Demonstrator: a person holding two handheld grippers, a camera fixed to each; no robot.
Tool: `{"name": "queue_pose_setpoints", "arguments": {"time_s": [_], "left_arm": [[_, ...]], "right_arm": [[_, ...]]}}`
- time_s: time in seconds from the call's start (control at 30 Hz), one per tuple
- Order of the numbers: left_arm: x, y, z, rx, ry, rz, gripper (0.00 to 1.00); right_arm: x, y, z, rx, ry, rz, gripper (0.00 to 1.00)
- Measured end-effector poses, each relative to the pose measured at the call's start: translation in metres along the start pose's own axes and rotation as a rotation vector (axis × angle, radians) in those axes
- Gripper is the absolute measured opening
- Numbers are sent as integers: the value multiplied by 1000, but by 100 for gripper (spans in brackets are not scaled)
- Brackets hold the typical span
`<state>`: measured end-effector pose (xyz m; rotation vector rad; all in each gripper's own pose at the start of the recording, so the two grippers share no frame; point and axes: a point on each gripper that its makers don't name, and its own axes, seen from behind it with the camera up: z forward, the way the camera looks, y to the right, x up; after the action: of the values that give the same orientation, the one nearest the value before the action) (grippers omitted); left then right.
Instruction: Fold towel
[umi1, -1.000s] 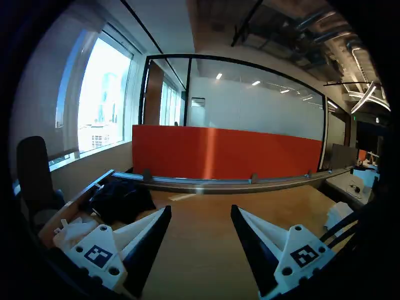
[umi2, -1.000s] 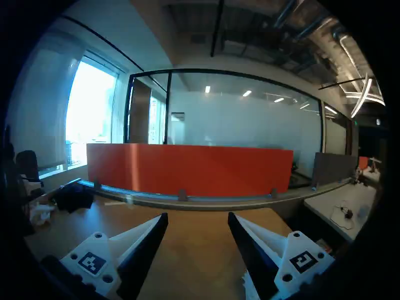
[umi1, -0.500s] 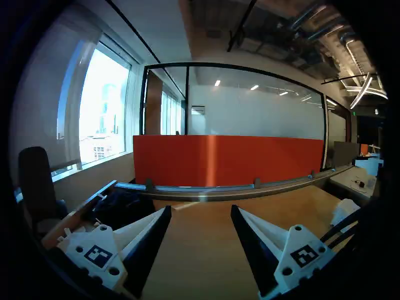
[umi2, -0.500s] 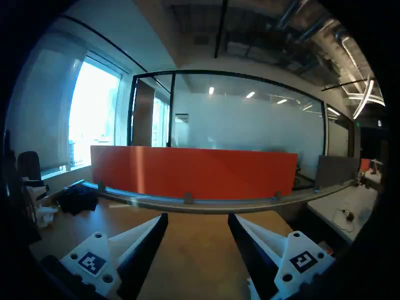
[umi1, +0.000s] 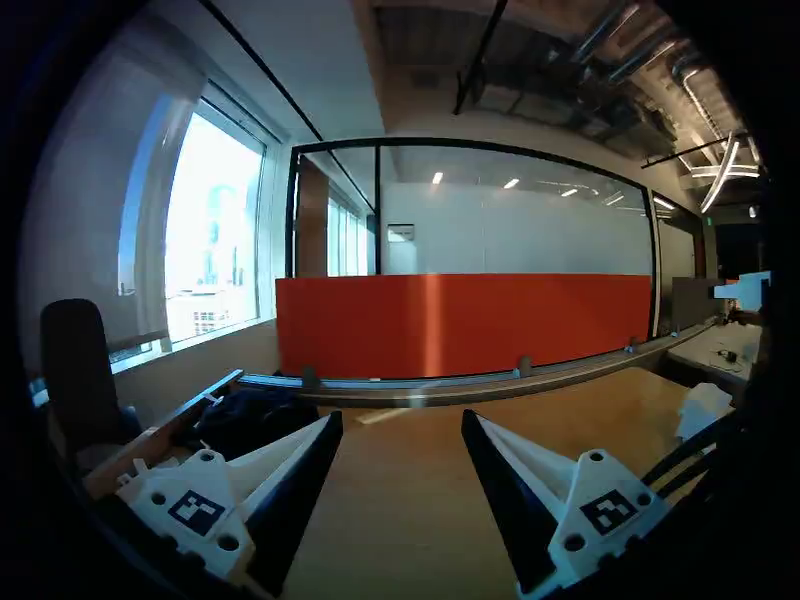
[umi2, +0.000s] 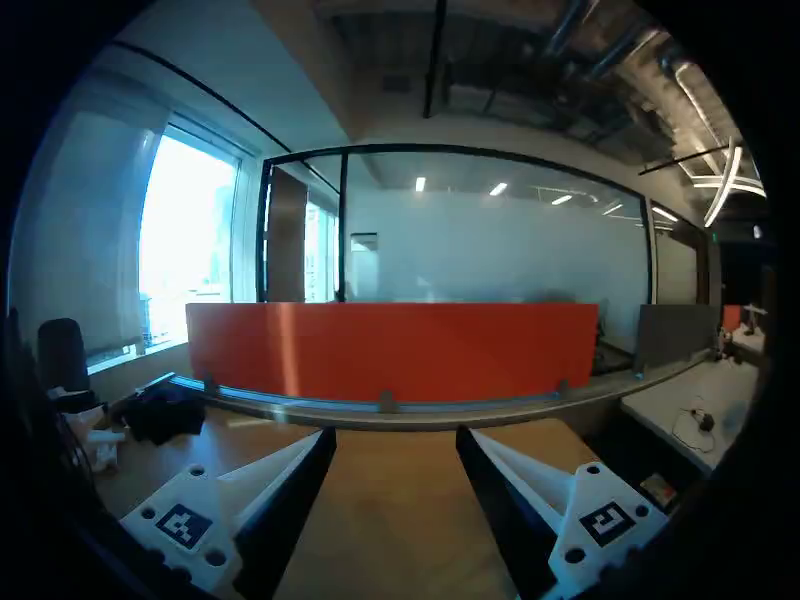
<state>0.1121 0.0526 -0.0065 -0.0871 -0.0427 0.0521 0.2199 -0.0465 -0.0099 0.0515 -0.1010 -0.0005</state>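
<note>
In the left gripper view, my left tongs (umi1: 400, 418) are spread wide with nothing between them. They hang over the wooden table (umi1: 400, 510). The wood in front of them is bare all the way to the metal rail (umi1: 440, 385) at the far edge. Behind the rail stands an orange wall (umi1: 460, 325). A dark heap (umi1: 245, 420) lies in the far left corner, close to the left edge of the table. A black chair (umi1: 75, 365) stands past that edge, under the big window (umi1: 210, 240). By the right edge sits a white lump (umi1: 703, 408). It may be the towel, but I cannot tell.

In the right gripper view, my right tongs (umi2: 395, 435) are spread wide too and pinch nothing. Bare wood runs from them to the rail and the orange wall. The dark heap is far off to the left, with small white things (umi2: 100, 445) near it. To the right, across a gap, is a white table (umi2: 690, 400).
</note>
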Motion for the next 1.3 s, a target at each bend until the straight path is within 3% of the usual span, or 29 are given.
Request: {"name": "queue_pose_setpoints", "arguments": {"time_s": [0.47,0.77,1.3], "left_arm": [[-60,-26,-2,22,53,-11,88],[-98,-33,2,31,72,-34,88],[-130,-45,7,51,91,-59,88]], "right_arm": [[-27,1,9,-30,1,-31,92],[-53,0,16,-55,-14,-50,92],[-81,0,21,-80,-46,-40,92]]}}
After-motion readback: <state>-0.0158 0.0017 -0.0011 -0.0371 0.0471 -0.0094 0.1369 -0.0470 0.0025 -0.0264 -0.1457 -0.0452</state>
